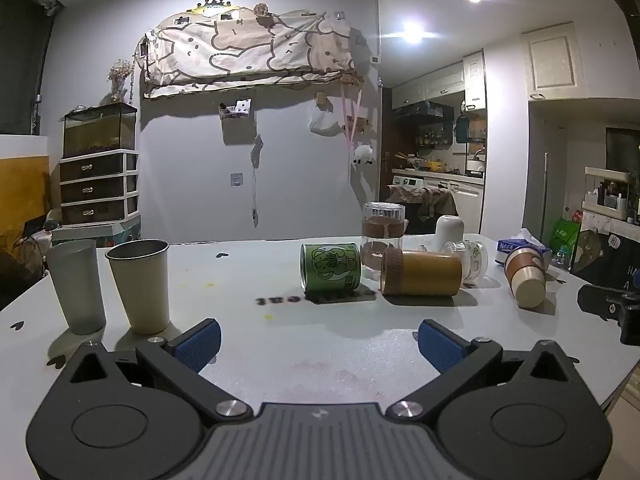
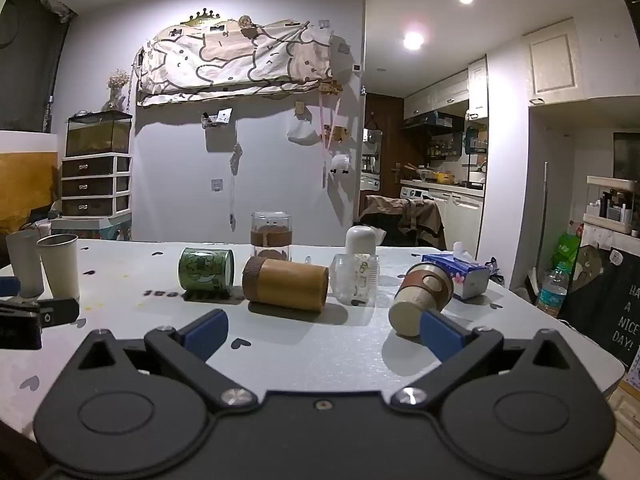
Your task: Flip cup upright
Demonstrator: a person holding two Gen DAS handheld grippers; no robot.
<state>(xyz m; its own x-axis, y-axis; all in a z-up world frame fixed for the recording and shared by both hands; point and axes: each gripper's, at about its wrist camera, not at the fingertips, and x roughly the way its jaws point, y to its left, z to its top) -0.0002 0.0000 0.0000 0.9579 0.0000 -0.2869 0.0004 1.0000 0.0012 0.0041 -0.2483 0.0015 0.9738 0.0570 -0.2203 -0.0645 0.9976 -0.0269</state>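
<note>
Several cups lie on their sides on the white table [image 1: 320, 352]: a green cartoon mug [image 1: 331, 267] [image 2: 206, 269], a tan bamboo cup [image 1: 421, 273] [image 2: 285, 285], a clear printed cup [image 1: 472, 258] [image 2: 356, 278], and a brown-banded cream cup [image 1: 525, 276] [image 2: 422, 298]. Two metal cups, grey [image 1: 76, 286] [image 2: 24, 264] and cream [image 1: 140, 286] [image 2: 59, 266], stand upright at the left. My left gripper [image 1: 318, 344] is open and empty, short of the green mug. My right gripper [image 2: 324, 338] is open and empty; its right fingertip [image 2: 440, 330] overlaps the brown-banded cup in view.
A clear glass jar with a brown band [image 1: 383, 226] [image 2: 271, 236] and a white rounded bottle [image 1: 449, 232] [image 2: 361, 242] stand behind the cups. A blue tissue pack [image 1: 520, 250] [image 2: 460, 272] lies at the right. The table's right edge [image 2: 560, 324] is close.
</note>
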